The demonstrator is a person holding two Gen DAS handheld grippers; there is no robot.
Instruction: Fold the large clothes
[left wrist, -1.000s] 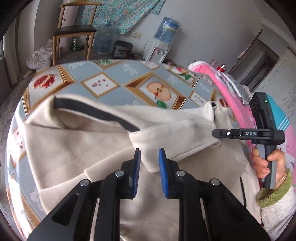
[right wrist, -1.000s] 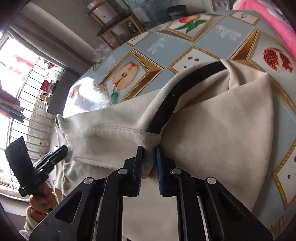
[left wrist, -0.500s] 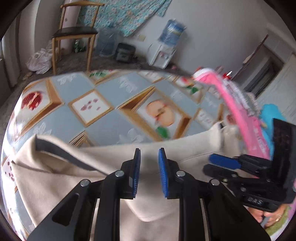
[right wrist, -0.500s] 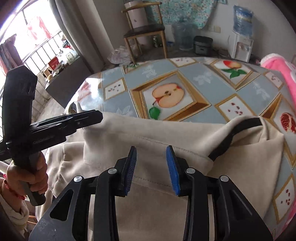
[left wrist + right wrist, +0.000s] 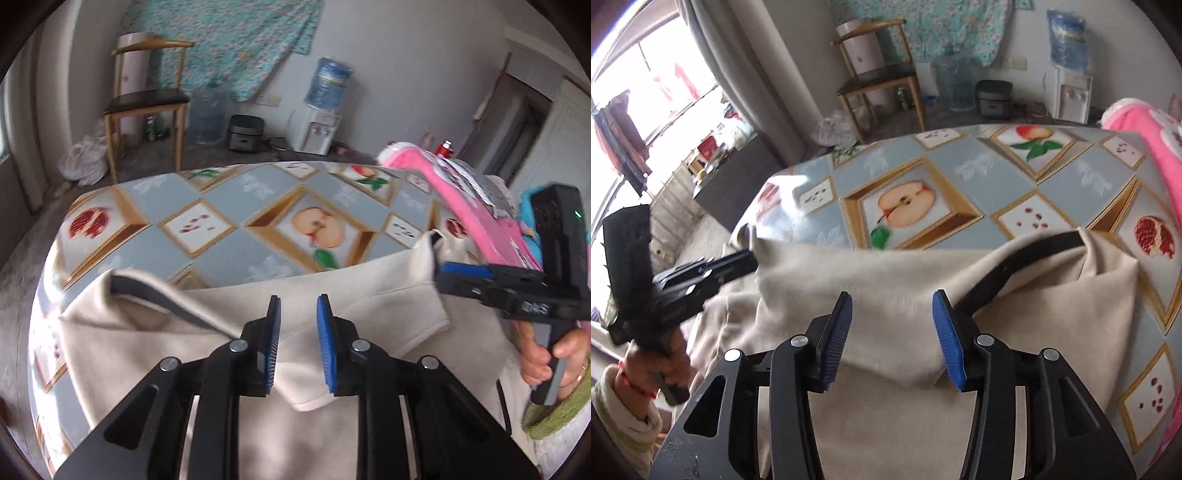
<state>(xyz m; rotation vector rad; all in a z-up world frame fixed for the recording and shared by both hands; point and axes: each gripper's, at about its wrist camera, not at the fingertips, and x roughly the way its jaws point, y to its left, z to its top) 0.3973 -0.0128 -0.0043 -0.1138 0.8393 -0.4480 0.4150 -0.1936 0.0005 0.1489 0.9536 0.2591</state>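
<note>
A large beige garment (image 5: 369, 295) with a dark inner band (image 5: 155, 295) lies folded on the fruit-patterned table (image 5: 221, 229). In the left wrist view my left gripper (image 5: 299, 299) stands narrow, and a beige flap fills the gap between its pads. The right wrist view shows that left gripper (image 5: 750, 258) at the fold's left end. My right gripper (image 5: 892, 295) hovers over the garment (image 5: 886, 273) beside the band (image 5: 1015, 266). Its jaws are opening and the pads are clear of the flap below. In the left wrist view the right gripper (image 5: 443, 273) sits at the fold's right corner.
A pink garment (image 5: 461, 192) is heaped at the table's right side, also seen as pink cloth (image 5: 1145, 125). Beyond the table stand a wooden chair (image 5: 147, 99), water bottles and a dispenser (image 5: 317, 125). A hand holds each gripper's handle at the near edge.
The right jaws have spread and let go of the beige flap they pinched. Both grippers have drawn back from the cloth, so more bare table shows beyond it. The left jaws kept their gap.
</note>
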